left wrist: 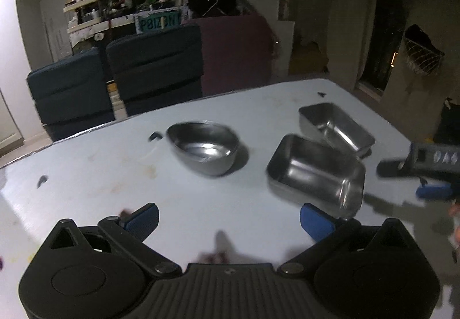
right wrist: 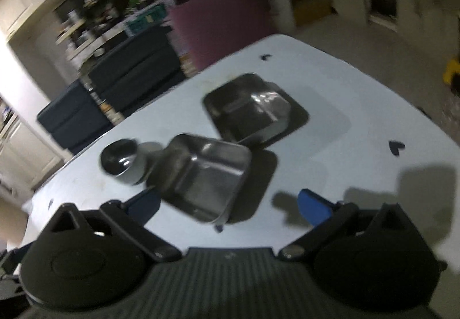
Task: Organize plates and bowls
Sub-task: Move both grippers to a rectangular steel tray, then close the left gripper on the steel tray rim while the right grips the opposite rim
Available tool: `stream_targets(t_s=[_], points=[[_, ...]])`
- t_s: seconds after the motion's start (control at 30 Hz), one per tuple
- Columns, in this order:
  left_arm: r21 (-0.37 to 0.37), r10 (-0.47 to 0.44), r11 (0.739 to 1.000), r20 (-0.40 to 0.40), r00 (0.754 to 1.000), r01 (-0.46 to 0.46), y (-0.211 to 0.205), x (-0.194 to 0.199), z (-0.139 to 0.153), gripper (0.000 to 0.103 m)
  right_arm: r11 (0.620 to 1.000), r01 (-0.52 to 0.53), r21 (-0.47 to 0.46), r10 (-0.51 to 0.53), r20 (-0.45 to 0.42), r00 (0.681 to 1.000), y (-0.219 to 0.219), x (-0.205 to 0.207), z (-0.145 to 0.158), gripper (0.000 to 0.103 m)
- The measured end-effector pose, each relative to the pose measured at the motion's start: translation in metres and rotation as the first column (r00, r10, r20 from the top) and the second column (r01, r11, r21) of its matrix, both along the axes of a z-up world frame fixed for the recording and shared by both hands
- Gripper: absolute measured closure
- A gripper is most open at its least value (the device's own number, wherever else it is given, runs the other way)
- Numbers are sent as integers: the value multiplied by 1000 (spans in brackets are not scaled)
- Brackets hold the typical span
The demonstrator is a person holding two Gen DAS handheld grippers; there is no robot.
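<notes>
A round steel bowl (left wrist: 204,147) stands on the white table (left wrist: 115,175). To its right are two rectangular steel trays, a near one (left wrist: 314,173) and a far one (left wrist: 336,126), close together. My left gripper (left wrist: 228,219) is open and empty, low over the table in front of them. The right gripper shows at the right edge of the left wrist view (left wrist: 402,179). In the right wrist view my right gripper (right wrist: 228,206) is open and empty, just in front of the near tray (right wrist: 202,175), with the far tray (right wrist: 248,109) behind and the bowl (right wrist: 122,160) to the left.
Dark blue chairs (left wrist: 120,74) and a maroon seat (left wrist: 234,51) stand beyond the table's far edge. Cluttered shelves (left wrist: 95,11) line the back wall. Small dark marks (left wrist: 322,94) dot the tabletop. The table's right edge drops to the floor (right wrist: 373,45).
</notes>
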State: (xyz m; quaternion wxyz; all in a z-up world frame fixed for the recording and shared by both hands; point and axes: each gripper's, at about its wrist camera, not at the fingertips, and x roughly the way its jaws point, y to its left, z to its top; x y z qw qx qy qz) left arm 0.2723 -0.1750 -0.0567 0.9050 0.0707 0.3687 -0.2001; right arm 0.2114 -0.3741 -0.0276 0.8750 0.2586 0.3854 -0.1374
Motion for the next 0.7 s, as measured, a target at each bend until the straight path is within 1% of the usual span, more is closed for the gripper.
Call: stream_targets(t_s=[0.13, 0.17, 0.2, 0.23, 0.27, 0.3, 0.37, 0.4, 0.47, 0.53, 0.57, 0.6, 0.63, 0.67, 0.7], points=[[8, -37, 999, 25, 999, 37, -24, 17, -2, 2, 996, 64, 69, -61, -52, 997, -15, 16, -23, 1], [14, -45, 999, 30, 999, 45, -29, 20, -4, 2, 993, 74, 93, -69, -57, 996, -17, 17, -27, 6], [18, -55, 998, 34, 998, 54, -34, 24, -7, 5, 989, 83, 121, -76, -63, 995, -21, 20, -31, 13], [19, -66, 998, 32, 997, 65, -39, 27, -11, 7, 985, 92, 146, -82, -71, 994, -23, 25, -37, 17], [19, -74, 997, 26, 997, 74, -43, 31, -14, 9, 983, 95, 160, -83, -80, 993, -24, 28, -40, 22], [19, -80, 997, 17, 997, 80, -47, 34, -18, 10, 981, 95, 169, -81, -90, 993, -25, 32, -44, 26], [16, -87, 996, 3, 996, 87, -50, 40, -24, 13, 978, 91, 185, -75, -92, 993, -26, 39, -50, 30], [10, -88, 996, 1, 996, 88, -51, 42, -27, 16, 977, 84, 195, -68, -85, 994, -29, 42, -52, 33], [-5, -86, 996, -1, 996, 86, -52, 49, -29, 21, 973, 72, 218, -59, -69, 996, -30, 48, -57, 44], [-27, -80, 996, -7, 997, 80, -52, 56, -32, 31, 969, 74, 237, -59, -71, 996, -30, 52, -61, 51], [-37, -79, 996, -13, 997, 79, -52, 58, -33, 33, 968, 61, 245, -43, -78, 996, -31, 58, -68, 56], [-45, -78, 996, -23, 997, 77, -52, 61, -34, 38, 969, 48, 243, -28, -86, 996, -30, 60, -70, 59], [-50, -77, 996, -30, 997, 76, -53, 63, -36, 41, 972, 33, 231, -11, -96, 995, -29, 62, -72, 67], [-54, -74, 996, -35, 997, 72, -53, 65, -37, 43, 976, 21, 218, 1, -103, 995, -27, 63, -73, 73], [-60, -72, 996, -42, 996, 70, -54, 67, -39, 46, 978, 10, 210, 11, -99, 995, -26, 63, -74, 75]])
